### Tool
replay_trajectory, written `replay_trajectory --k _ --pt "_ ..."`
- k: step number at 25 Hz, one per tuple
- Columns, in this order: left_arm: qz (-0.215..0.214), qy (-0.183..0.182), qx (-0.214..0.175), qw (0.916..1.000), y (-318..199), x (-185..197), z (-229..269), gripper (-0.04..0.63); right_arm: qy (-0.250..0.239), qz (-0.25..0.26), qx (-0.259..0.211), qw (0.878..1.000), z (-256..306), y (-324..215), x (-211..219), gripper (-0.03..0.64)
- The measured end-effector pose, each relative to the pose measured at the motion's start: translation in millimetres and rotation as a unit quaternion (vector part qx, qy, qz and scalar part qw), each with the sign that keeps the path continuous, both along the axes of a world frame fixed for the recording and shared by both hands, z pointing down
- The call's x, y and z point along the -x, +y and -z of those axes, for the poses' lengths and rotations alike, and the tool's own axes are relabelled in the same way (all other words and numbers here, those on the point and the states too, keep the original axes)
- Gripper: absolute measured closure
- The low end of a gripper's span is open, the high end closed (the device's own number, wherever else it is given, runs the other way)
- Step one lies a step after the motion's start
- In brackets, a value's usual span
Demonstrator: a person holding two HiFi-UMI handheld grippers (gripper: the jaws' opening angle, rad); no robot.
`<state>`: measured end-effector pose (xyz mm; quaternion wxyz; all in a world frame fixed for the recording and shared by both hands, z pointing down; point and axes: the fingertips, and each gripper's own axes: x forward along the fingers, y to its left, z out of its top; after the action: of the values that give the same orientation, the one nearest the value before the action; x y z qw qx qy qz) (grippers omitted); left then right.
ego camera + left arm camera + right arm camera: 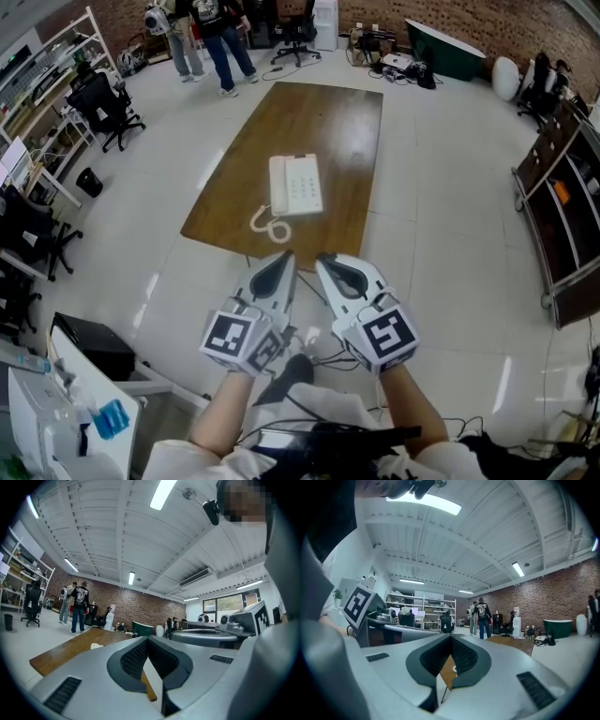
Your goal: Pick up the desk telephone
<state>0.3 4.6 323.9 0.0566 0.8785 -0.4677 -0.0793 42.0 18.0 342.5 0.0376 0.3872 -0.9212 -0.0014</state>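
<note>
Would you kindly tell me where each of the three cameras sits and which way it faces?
Head view: on the person's head, looking steeply down at the desk telephone on the table; forearms, left tongs and right tongs show.
Left gripper view: on the left tongs, looking level along shut jaws over the table; right tongs at right.
Right gripper view: on the right tongs, likewise level; left tongs at left.
Both gripper views share the table and standing people.

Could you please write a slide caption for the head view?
Both shut, the left gripper and right gripper hover side by side before a table bearing a white telephone.
</note>
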Motion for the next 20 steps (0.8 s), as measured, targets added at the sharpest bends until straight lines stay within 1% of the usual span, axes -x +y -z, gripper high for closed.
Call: replay_trajectory --k 11,17,20 --pt "-0.013 0.004 0.019 0.9997 -46 5 -8 0.595 0.01 -0.013 0.016 1.0 -6 -45 5 0.617" --pt "-0.017 0.008 0.025 0.9995 -71 19 -10 0.595 0.009 -0.02 0.032 0.999 -9 -67 19 0.617" --pt "-0.021 0.009 0.026 0.9994 -84 26 -10 0.595 0.016 -0.019 0.033 0.999 -10 -80 26 0.617"
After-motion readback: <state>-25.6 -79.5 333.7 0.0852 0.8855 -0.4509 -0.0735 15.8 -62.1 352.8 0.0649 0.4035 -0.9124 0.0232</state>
